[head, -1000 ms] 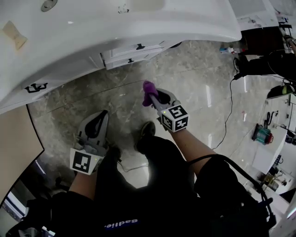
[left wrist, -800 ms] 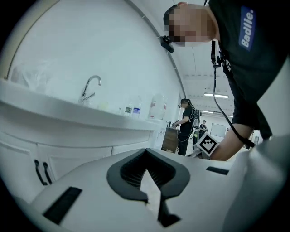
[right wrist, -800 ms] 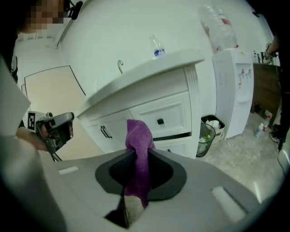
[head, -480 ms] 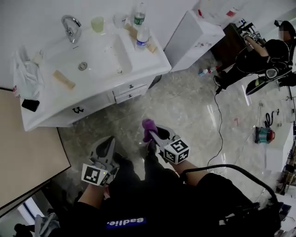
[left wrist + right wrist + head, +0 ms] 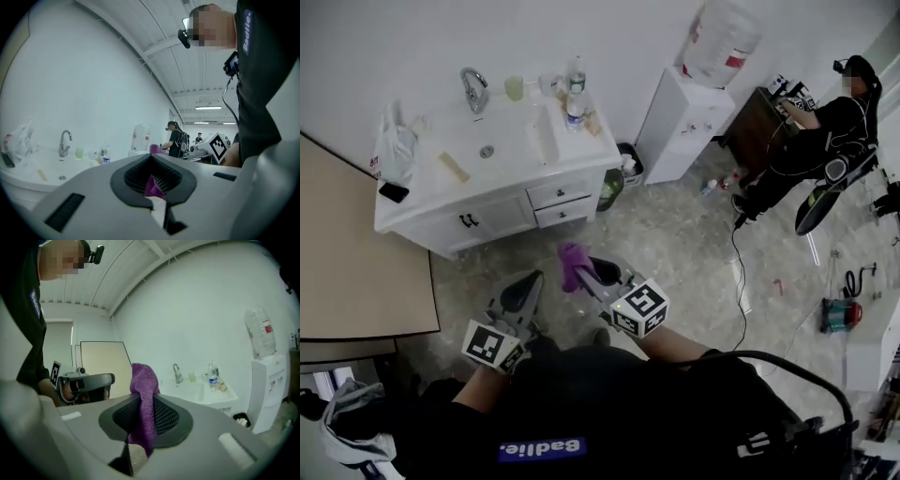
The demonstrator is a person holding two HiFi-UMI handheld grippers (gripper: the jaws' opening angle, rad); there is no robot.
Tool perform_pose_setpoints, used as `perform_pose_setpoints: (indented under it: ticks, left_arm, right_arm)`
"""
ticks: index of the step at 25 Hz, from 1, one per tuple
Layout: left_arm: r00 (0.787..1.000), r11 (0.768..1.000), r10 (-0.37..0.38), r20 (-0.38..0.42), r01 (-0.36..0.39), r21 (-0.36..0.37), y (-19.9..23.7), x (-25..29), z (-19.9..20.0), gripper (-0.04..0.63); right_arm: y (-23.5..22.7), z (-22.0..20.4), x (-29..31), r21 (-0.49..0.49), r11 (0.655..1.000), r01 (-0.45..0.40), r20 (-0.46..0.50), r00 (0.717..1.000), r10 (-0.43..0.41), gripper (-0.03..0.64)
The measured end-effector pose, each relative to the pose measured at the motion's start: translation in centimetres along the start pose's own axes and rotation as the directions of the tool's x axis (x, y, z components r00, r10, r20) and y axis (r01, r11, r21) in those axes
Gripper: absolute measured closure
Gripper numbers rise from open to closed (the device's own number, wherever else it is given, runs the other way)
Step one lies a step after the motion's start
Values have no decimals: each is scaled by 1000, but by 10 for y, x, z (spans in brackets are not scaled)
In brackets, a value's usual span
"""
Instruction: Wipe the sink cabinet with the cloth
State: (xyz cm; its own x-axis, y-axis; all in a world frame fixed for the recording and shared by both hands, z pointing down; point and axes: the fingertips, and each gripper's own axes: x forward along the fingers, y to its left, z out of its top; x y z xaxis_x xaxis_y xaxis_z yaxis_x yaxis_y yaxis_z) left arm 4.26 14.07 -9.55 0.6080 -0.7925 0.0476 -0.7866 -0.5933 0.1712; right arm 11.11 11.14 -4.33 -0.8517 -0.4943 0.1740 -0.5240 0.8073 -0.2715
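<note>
My right gripper's point(image 5: 592, 274) ridged pads point(image 5: 167, 416) are clamped on the purple cloth point(image 5: 143, 390), which stands in a fold above them and hangs below. My left gripper point(image 5: 525, 292), at 9 o'clock from it, has its jaws pressed together, with a purple sliver in the slit (what it is I cannot tell). Both are held over marbled grey floor tile point(image 5: 675, 234), well apart from the white sink cabinet point(image 5: 502, 214) at 11 o'clock. Its top carries a chrome faucet point(image 5: 473, 89), a green cup point(image 5: 515, 87), water bottles point(image 5: 575, 111) and a white plastic bag point(image 5: 394, 150). A water dispenser point(image 5: 689, 122) stands at 1 o'clock against the white wall point(image 5: 384, 42). A person in black point(image 5: 825, 141) is at 2 o'clock, and a beige panel point(image 5: 347, 272) at 9 o'clock.
</note>
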Motion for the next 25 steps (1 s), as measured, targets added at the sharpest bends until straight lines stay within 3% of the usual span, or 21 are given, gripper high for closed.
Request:
perform_pose_setpoints:
  ticks: [3, 9, 15, 18, 25]
  left_arm:
    - [998, 998, -13, 54, 17, -68, -46, 1, 26, 592]
    - [990, 994, -99, 101, 104, -43, -91, -2, 73, 592]
    - [977, 979, -202, 70, 203, -14, -112, -16, 62, 592]
    - [977, 981, -190, 93, 194, -30, -108, -18, 62, 592]
    - [984, 985, -170, 53, 172, -22, -100, -30, 52, 592]
  right_arm:
    - [20, 25, -31, -14, 999, -34, 40, 999, 35, 557]
    - [62, 75, -70, -121, 991, -63, 125, 989, 78, 558]
    - [84, 83, -82, -175, 983, -50, 140, 987, 75, 558]
    - [83, 77, -80, -158, 986, -45, 128, 990, 66, 557]
    - [92, 68, -74, -147, 987, -64, 120, 989, 82, 558]
